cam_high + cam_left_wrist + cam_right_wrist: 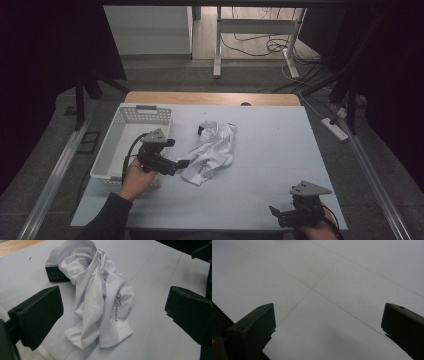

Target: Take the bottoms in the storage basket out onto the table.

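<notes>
Shirt crumpled mid-table, beside white basket, ungrasped. Your left gripper spread wide, just short of hem; right gripper spread, idle near table edge. All work left.

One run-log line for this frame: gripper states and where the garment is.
left gripper: open, facing white shirt | right gripper: open, over bare table | white shirt: crumpled on table, beside basket

basket blocks left — shirt mid-table | bare table right, passable
</notes>
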